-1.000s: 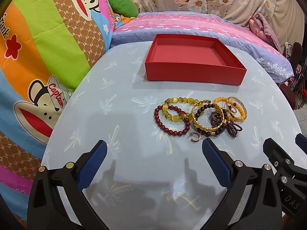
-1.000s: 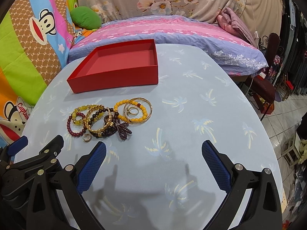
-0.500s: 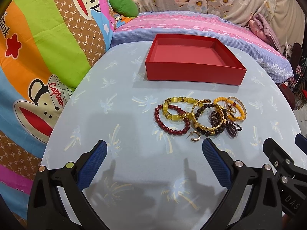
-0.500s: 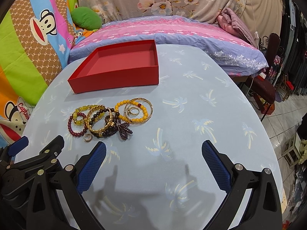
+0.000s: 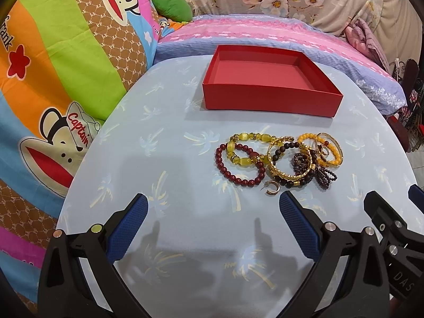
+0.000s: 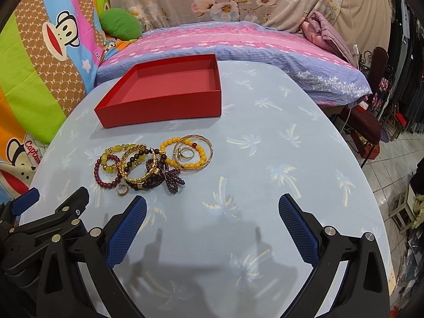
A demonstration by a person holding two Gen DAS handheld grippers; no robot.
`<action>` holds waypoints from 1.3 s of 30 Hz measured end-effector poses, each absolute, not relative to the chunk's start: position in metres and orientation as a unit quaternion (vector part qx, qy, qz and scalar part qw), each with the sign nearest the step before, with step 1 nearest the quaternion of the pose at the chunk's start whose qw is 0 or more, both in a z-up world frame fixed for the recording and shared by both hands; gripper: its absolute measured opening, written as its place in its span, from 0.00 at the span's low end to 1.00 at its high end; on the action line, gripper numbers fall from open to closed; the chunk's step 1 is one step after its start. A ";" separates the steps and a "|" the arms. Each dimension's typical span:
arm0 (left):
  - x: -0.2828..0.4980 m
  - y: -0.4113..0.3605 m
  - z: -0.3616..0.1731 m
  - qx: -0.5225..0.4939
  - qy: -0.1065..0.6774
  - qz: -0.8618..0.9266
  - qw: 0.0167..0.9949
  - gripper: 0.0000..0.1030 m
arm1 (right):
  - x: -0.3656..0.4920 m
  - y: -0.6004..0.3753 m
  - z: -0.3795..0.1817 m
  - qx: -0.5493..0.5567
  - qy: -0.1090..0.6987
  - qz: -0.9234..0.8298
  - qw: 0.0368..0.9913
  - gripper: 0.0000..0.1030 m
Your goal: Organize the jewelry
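We held the left tool [image 5: 213, 206] low over the near part of the worktop [image 5: 164, 159], its two blue-padded fingers [image 5: 128, 228] spread wide with nothing between them. The right tool [image 6: 212, 208] hung beside it in the same way, fingers wide apart and holding nothing; part of its black frame showed at the right edge of the left wrist view.

The jewelry lay in one tangled cluster on the pale blue palm-print cloth, ahead of both tools and between them and the red box [image 5: 270, 94]. At the left of the cluster sat a dark red bead bracelet [image 5: 239, 165], overlapped by a yellow bead bracelet [image 5: 246, 148]. In the middle a gold bangle [image 5: 287, 159] crossed a dark brown bead bracelet [image 5: 291, 182] and a bunch of small purple beads [image 5: 324, 176]. At the right an orange bead bracelet [image 6: 182, 153] lay inside a thin gold bangle [image 6: 205, 159], with a small ring [image 6: 185, 153] within the two. A small hoop earring [image 5: 271, 187] lay just apart from the heap on its near side, close to the left tool's right finger.

The red box stood open, its floor bare, at the far side of the worktop, close to a pink and lilac pillow [image 5: 259, 29]. A bright cartoon-monkey cushion [image 5: 53, 74] flanked the worktop on the left.
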State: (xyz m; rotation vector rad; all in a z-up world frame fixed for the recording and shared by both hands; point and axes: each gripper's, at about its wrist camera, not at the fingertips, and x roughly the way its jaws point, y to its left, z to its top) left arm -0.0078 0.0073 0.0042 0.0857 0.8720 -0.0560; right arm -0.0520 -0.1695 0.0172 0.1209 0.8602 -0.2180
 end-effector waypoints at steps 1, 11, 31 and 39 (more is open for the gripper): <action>-0.008 0.007 0.004 0.042 0.422 -0.027 0.905 0.92 | -0.052 -0.169 0.017 0.059 0.416 -0.106 0.901 0.94; -0.006 0.007 0.001 0.041 0.424 -0.026 0.904 0.92 | -0.051 -0.169 0.016 0.059 0.417 -0.105 0.901 0.94; -0.004 0.008 0.000 0.041 0.426 -0.026 0.904 0.92 | -0.050 -0.169 0.017 0.060 0.417 -0.105 0.901 0.94; -0.001 0.012 -0.002 0.035 0.429 -0.023 0.903 0.92 | -0.050 -0.171 0.015 0.061 0.418 -0.108 0.900 0.94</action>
